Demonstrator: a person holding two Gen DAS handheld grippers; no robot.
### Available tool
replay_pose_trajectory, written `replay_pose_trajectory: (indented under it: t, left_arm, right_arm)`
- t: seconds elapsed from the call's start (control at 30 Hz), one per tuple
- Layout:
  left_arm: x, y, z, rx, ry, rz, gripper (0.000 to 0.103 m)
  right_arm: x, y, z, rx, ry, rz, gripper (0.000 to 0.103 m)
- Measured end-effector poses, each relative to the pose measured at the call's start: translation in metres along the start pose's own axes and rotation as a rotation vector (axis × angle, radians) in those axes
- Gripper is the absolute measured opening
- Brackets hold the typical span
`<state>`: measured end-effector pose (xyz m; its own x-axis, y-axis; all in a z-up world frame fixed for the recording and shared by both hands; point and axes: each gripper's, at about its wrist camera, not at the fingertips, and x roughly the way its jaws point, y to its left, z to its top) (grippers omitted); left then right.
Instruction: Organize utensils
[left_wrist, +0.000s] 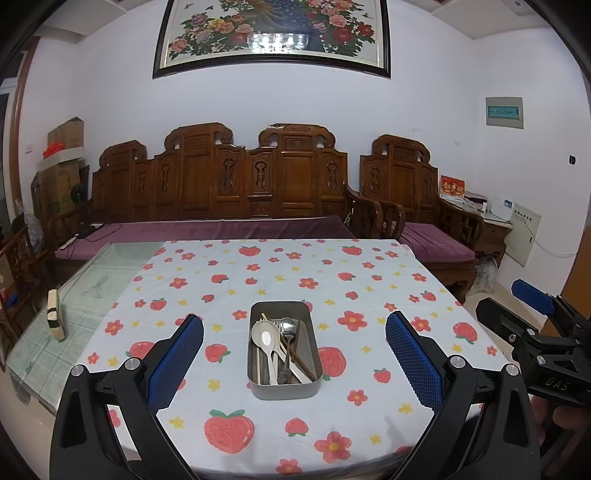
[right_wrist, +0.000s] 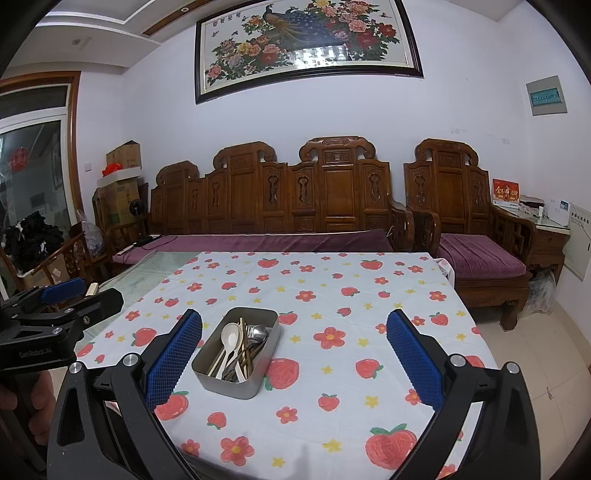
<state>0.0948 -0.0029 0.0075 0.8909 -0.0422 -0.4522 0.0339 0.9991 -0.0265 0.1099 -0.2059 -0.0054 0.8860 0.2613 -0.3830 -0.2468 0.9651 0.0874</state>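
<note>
Two grippers, both spread wide and holding nothing. Left wrist view: left gripper (left_wrist: 294, 363) frames the metal tin (left_wrist: 283, 350) on the strawberry tablecloth (left_wrist: 332, 277); white spoon (left_wrist: 264, 341), fork (left_wrist: 283, 343) and chopsticks (left_wrist: 291, 350) lie inside. Right wrist view: right gripper (right_wrist: 294, 363) hovers over the cloth, tin (right_wrist: 236, 352) just beside its left finger (right_wrist: 173, 358).

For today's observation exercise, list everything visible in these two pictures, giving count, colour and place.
Metal tin: one, grey, middle of table.
Plastic spoon: one, cream, in tin.
Metal spoon: one, silver, in tin.
Chopsticks: several, brown, in tin.
Tablecloth: one, white with strawberries, on table.
Glass tabletop: one, greenish, left of cloth.
Wooden bench: one, brown, purple cushion, behind table.
Armchair: one, brown, right.
Painting: one, floral, wall.
Left gripper: open.
Right gripper: open.
</note>
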Motion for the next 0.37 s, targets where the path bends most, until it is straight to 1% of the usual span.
replay_pose_trajectory:
  t: [0.37]
  left_arm:
    - [-0.0019,-0.0017,-0.0008,0.003,-0.001,0.005,0.095]
  right_arm:
    - [0.0003,0.001,0.0,0.001,0.0,0.0,0.101]
